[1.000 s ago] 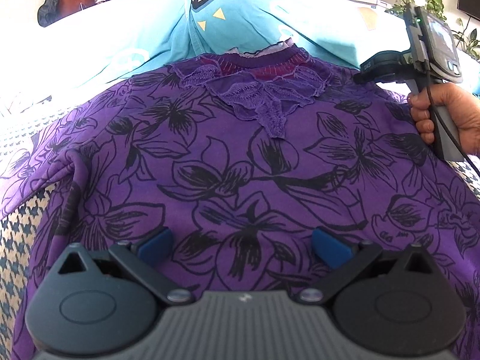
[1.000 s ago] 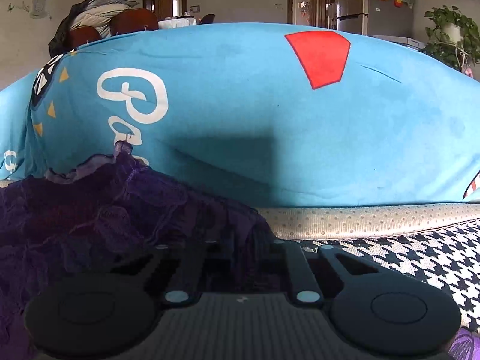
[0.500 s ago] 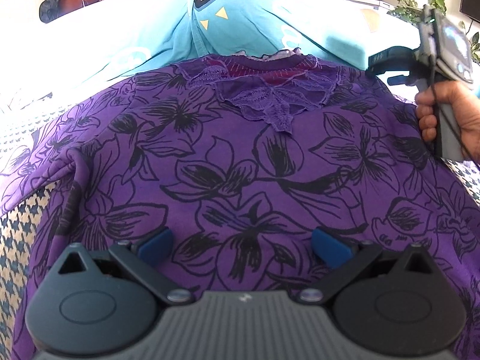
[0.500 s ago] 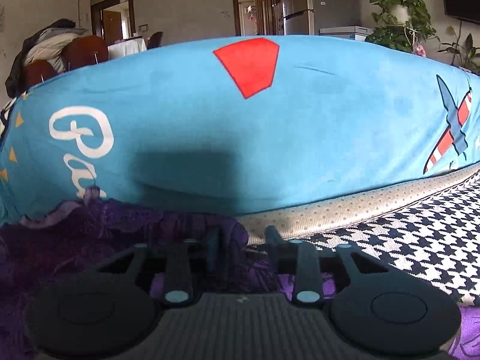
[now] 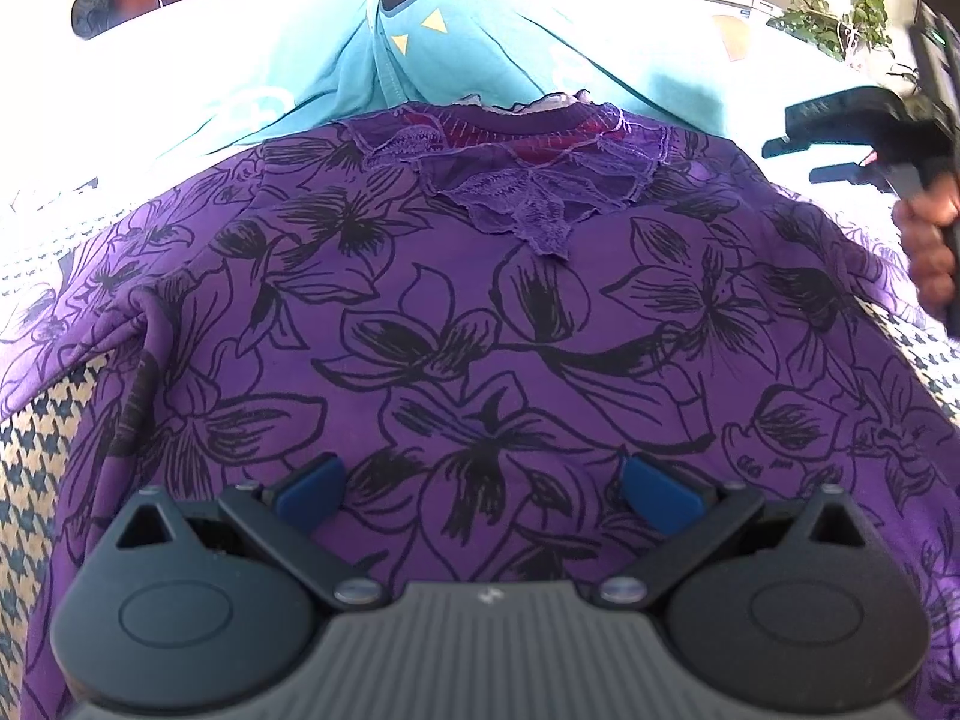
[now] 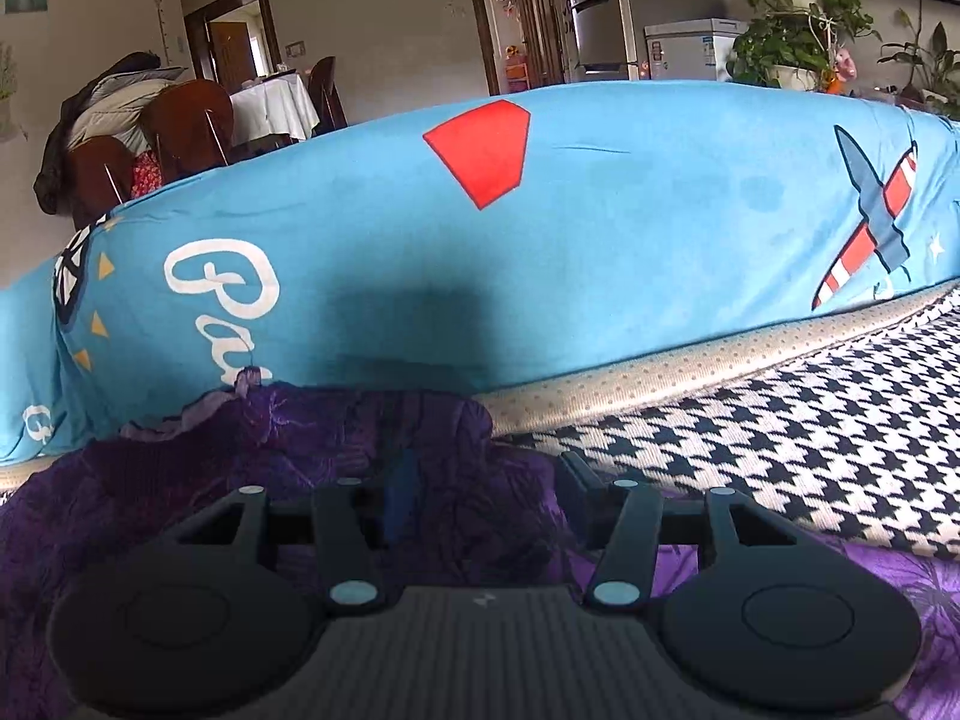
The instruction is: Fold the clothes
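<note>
A purple top with black flower print (image 5: 480, 312) lies spread flat on the houndstooth bed cover (image 5: 36, 438), its lace collar (image 5: 528, 204) at the far side. My left gripper (image 5: 486, 486) hovers open over the lower middle of the top, blue pads apart with only flat cloth beneath. My right gripper (image 6: 486, 480) sits at the top's far right shoulder (image 6: 336, 444); its jaws are opening and stand apart, the dark purple cloth lying loose between and below them, no longer pinched. In the left wrist view the right gripper (image 5: 840, 144) shows at the right edge, held by a hand (image 5: 927, 246).
A turquoise quilt with cartoon print (image 6: 600, 252) is bunched along the far side of the bed, right behind the collar. Houndstooth cover (image 6: 810, 438) stretches to the right of the top. Chairs (image 6: 186, 126), a fridge (image 6: 600, 18) and potted plants (image 6: 792, 12) stand in the room beyond.
My right gripper let go of the shoulder cloth: its jaws went from shut to apart, and it drew away to the right and lifted slightly. The left gripper stayed put.
</note>
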